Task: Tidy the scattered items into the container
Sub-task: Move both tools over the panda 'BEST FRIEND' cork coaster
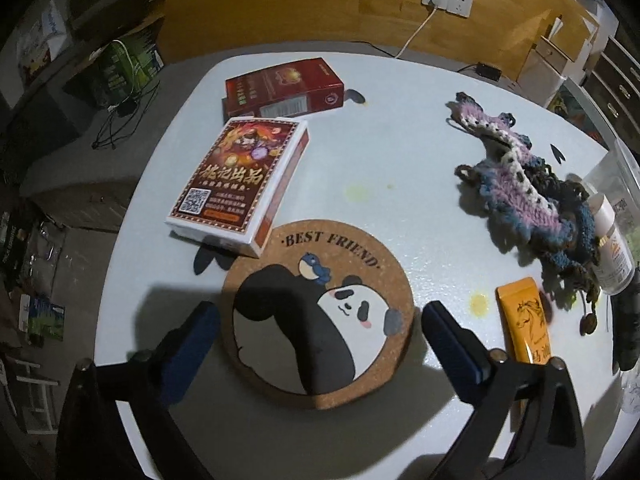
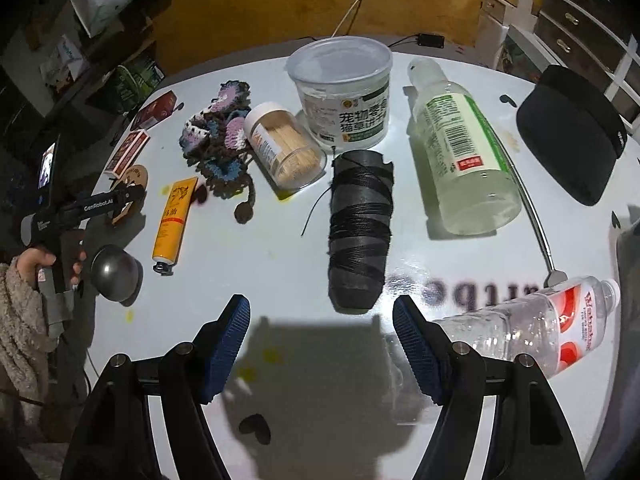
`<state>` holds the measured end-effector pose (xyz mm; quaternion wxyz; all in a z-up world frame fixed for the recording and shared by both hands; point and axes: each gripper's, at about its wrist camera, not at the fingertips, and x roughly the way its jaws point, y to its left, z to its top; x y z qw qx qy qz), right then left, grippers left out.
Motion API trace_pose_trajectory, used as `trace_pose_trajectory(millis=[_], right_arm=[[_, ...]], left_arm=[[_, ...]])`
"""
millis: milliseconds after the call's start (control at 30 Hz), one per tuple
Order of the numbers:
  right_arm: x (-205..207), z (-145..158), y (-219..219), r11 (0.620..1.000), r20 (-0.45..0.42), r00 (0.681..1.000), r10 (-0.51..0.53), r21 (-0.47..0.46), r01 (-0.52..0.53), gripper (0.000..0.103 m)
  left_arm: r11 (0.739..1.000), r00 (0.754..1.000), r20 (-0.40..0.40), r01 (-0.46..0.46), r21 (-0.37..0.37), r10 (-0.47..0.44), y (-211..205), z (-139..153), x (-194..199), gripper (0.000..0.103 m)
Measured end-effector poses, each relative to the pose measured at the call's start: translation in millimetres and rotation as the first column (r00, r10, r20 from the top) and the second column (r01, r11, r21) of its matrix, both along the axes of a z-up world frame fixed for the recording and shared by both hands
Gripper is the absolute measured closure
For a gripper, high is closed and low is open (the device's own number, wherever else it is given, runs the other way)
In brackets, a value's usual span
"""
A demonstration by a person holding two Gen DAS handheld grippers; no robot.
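Observation:
A round cork coaster (image 1: 280,280) printed with a panda lies flat on the white table (image 1: 392,152). My left gripper (image 1: 320,312) is open wide, a blue finger on either side of the coaster, and neither pad presses on it. My right gripper (image 2: 322,308) is open over bare table, and just beyond its tips lies a spool of black thread (image 2: 360,232). A clear plastic tub (image 2: 344,92) stands upright at the back. An orange tube (image 2: 174,216), a crochet piece (image 2: 216,136) and a toothpick jar (image 2: 284,148) lie scattered between.
A white card box (image 1: 240,176) and a red box (image 1: 284,88) lie beyond the coaster. A clear gel bottle (image 2: 460,140), a water bottle (image 2: 540,320), a metal rod (image 2: 532,208) and a black case (image 2: 572,136) lie on the right. A person's hand (image 2: 40,260) shows at the left edge.

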<state>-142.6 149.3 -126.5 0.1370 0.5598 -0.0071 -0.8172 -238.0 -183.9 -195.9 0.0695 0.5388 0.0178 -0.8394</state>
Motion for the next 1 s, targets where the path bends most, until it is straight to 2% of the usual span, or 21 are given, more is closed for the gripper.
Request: trace_pose_trajectory(millis=[200,300,500,567,633,700,767,833,867,1000], right_arm=[[-1,-1,-4,1.000,0.003,1.000,0.014,0.001,-0.014,0.029],[0,-1,-3,1.000,0.010,1.000,0.013,-0.006,-0.013,0.029],[5,0,-2,1.000,0.015,1.000,0.004,-0.020,-0.004,0.029],[7,1,-2,1.000,0.014,1.000,0.005,-0.025,-0.004,0.029],[11,3,-4,1.000,0.013,1.000,0.009,-0.027,-0.009,0.029],[13,4,-5,0.999,0.011,1.000,0.015,-0.028,-0.015,0.029],[16,4,-7,0.999,0.011,1.000,0.021,-0.029,-0.020,0.029],[18,5,-8,0.999,0.013,1.000,0.024,-0.029,-0.024,0.029],[19,5,-8,0.999,0.013,1.000,0.024,-0.029,-0.024,0.029],[19,4,-3,1.000,0.017,1.000,0.009,-0.027,-0.008,0.029]], left_arm=[[0.999,0.999,0.008,-0.043,0.028,0.043,-12,-2,-8,0.000],[0.999,1.000,0.000,-0.022,0.027,0.022,-11,-1,-3,0.000],[1.000,1.000,-0.025,-0.011,0.024,0.012,-13,-2,32,0.000],[0.999,0.999,-0.040,-0.025,0.027,0.026,-17,0,47,0.004],[0.999,0.998,-0.052,-0.030,0.025,0.031,-19,3,57,0.020],[0.999,0.998,-0.057,-0.030,0.033,0.032,-23,7,61,0.028],[0.999,0.999,-0.049,-0.010,0.049,0.013,-23,7,58,0.024],[0.997,0.999,-0.036,0.005,0.078,-0.003,-22,8,51,0.010],[0.996,1.000,-0.030,0.011,0.092,-0.008,-21,8,48,0.008],[0.998,1.000,-0.023,0.016,0.065,-0.014,-13,4,37,0.004]])
